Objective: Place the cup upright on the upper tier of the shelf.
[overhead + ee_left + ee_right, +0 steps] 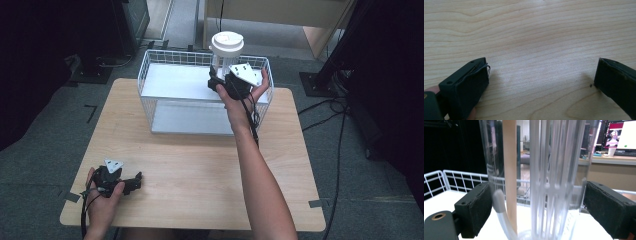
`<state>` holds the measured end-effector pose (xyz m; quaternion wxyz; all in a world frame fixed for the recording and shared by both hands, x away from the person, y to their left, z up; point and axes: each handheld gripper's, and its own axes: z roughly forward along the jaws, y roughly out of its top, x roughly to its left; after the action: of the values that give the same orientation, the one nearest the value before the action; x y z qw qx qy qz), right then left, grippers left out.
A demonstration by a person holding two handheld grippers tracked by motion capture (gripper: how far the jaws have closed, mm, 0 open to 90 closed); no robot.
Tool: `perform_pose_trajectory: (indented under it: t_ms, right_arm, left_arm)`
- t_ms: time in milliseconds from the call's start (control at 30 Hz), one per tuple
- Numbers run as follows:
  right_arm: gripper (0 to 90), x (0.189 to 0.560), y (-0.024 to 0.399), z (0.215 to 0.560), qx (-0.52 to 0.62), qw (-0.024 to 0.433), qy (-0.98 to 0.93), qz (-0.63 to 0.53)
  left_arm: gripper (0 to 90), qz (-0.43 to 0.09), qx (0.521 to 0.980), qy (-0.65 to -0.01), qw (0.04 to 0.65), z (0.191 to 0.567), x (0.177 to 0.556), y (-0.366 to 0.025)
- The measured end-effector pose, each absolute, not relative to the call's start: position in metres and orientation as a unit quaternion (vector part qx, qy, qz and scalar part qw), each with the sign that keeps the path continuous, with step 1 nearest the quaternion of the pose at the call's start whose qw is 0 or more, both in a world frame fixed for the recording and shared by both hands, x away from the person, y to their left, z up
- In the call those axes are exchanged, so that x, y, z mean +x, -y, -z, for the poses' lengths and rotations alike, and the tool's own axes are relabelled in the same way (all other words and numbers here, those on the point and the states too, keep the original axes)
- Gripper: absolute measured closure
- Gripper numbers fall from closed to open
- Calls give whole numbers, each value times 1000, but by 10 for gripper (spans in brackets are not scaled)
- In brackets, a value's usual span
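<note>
Tumbler (223, 55), clear plastic with a white lid (226, 42), stands upright inside the white wire basket (150, 75), near the basket's far right corner, on its white floor. In the right gripper view a tan straw (509, 170) and clear ribbed walls show through the tumbler's body (549, 182). Right claw (216, 82) brackets the tumbler's lower part; its two black pads (477, 207) sit at either side, close to the wall, and I cannot tell whether they press on it. Right hand (240, 92) reaches over the basket's near rim. Basket sits at the far edge of the wooden tabletop (200, 165). Left claw (135, 181) rests well away from the basket, at the tabletop's near left corner, jaws wide apart with bare wood between them (541, 82), held by the left hand (102, 200).
</note>
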<state>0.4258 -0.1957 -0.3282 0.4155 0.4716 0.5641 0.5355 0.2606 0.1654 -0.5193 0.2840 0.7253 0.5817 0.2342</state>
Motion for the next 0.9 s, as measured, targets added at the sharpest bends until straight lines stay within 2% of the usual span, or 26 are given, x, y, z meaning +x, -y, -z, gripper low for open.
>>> perform_pose_trajectory:
  t_ms: [267, 500, 900]
  right_arm:
    - [106, 417, 200, 342, 469, 411, -582, -522]
    - [144, 411, 201, 358, 467, 405, -598, -511]
    - [196, 416, 195, 364, 481, 397, -594, -508]
  left_arm:
    - [0, -234, 726, -582, 284, 519, 261, -165]
    - [0, -234, 726, -582, 284, 519, 261, -165]
    - [0, -234, 726, -582, 284, 519, 261, -165]
